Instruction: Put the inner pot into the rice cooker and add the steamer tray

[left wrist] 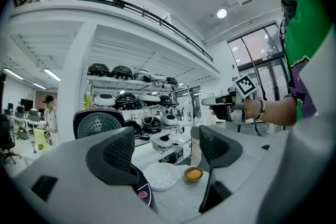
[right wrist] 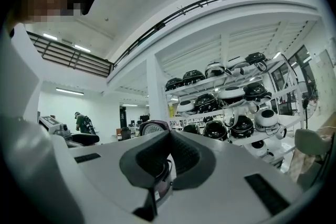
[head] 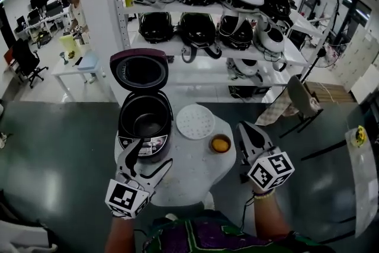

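A dark rice cooker [head: 145, 122] stands on the left of a small white table [head: 192, 178], with its lid [head: 139, 68] raised. What looks like the dark inner pot [head: 148, 121] sits inside. The white perforated steamer tray [head: 195, 121] lies flat to the cooker's right, also in the left gripper view as the tray [left wrist: 161, 176]. My left gripper [head: 142, 161] hovers in front of the cooker, open and empty [left wrist: 164, 149]. My right gripper [head: 247, 127] is shut on nothing at the table's right edge; in its own view the closed gripper [right wrist: 168, 157] hides most of the cooker [right wrist: 152, 127].
A small bowl [head: 220, 143] with something orange sits right of the tray. Behind the table, white shelves [head: 237, 50] hold several rice cookers. A folding chair [head: 302, 101] stands at the right and a white desk [head: 77, 65] at the left.
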`<act>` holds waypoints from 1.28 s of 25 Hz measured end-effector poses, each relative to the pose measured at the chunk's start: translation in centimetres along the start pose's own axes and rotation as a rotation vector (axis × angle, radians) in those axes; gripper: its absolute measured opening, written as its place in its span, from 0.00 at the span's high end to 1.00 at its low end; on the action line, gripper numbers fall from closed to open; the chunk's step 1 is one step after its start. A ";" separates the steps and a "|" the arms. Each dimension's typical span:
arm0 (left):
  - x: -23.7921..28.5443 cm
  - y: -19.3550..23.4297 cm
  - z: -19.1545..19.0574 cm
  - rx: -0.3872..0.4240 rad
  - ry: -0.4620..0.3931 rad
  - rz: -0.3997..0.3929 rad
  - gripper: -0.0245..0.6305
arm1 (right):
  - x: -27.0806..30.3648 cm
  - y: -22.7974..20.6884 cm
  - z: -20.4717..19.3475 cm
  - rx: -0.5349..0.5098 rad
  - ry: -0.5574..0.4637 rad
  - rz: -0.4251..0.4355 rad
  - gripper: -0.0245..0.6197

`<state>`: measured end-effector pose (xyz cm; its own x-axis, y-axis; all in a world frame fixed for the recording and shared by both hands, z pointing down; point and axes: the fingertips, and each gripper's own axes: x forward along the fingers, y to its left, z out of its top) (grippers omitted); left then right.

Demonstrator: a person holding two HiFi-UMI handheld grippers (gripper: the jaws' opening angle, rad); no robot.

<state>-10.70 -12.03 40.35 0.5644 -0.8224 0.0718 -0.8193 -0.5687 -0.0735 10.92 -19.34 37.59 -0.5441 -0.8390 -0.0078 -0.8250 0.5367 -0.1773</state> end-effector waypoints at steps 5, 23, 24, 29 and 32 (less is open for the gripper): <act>5.2 -2.3 -1.1 0.052 0.032 -0.059 0.36 | 1.1 -3.6 -0.3 0.017 0.011 0.019 0.95; 19.3 -5.9 -10.4 0.095 0.319 -0.094 0.36 | 4.0 -13.7 -3.5 0.090 0.098 0.090 0.95; 19.8 -6.0 -10.9 0.103 0.333 -0.093 0.36 | 4.1 -14.1 -3.7 0.091 0.100 0.097 0.95; 22.2 -6.5 -14.8 0.130 0.423 -0.097 0.36 | 4.3 -16.3 -4.6 0.100 0.107 0.115 0.95; 23.7 -6.8 -17.5 0.168 0.476 -0.099 0.36 | 4.8 -17.6 -5.7 0.109 0.122 0.127 0.95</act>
<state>6.50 -27.33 59.98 0.4981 -0.6874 0.5286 -0.7144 -0.6708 -0.1992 21.90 -32.30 46.26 -0.6629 -0.7443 0.0810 -0.7304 0.6191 -0.2885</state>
